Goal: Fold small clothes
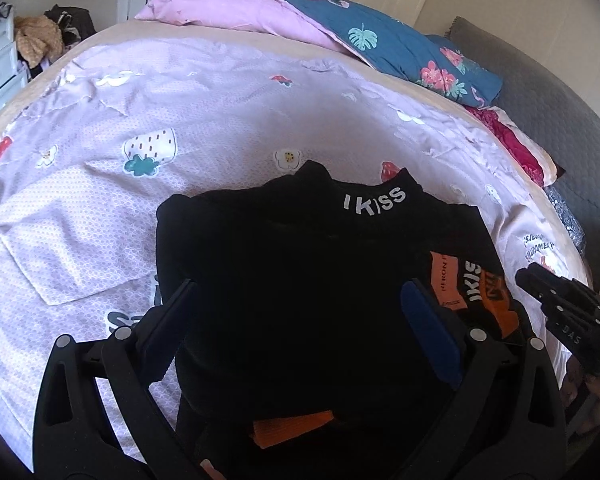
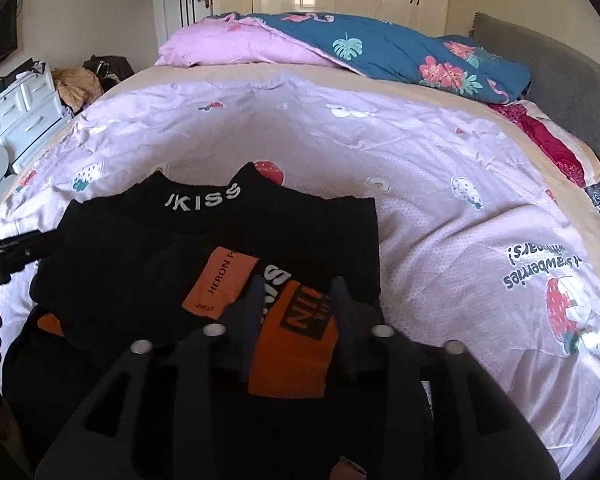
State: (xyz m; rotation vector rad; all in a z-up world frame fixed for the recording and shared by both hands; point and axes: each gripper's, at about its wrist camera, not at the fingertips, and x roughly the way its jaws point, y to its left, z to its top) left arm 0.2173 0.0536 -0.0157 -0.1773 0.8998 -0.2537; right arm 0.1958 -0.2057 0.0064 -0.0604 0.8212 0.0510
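Observation:
A small black top (image 1: 292,248) with "IKISS" on its collar and orange patches lies folded on the pink strawberry-print sheet (image 1: 220,100). My left gripper (image 1: 300,292) is open, its two fingers spread wide over the top's left half with the black cloth lying under them. My right gripper (image 2: 298,292) is open too, its fingers a short way apart on either side of an orange patch (image 2: 292,344) at the top's (image 2: 140,248) right side, pads not pressing on it. Each gripper shows at the edge of the other's view: right gripper (image 1: 530,276), left gripper (image 2: 12,252).
A pink and blue flowered quilt (image 2: 380,48) is heaped at the far side of the bed. A red pillow (image 2: 548,140) and a grey headboard (image 2: 560,68) lie to the right. White drawers (image 2: 24,108) with bags stand at the left. Bare sheet (image 2: 420,160) spreads beyond the top.

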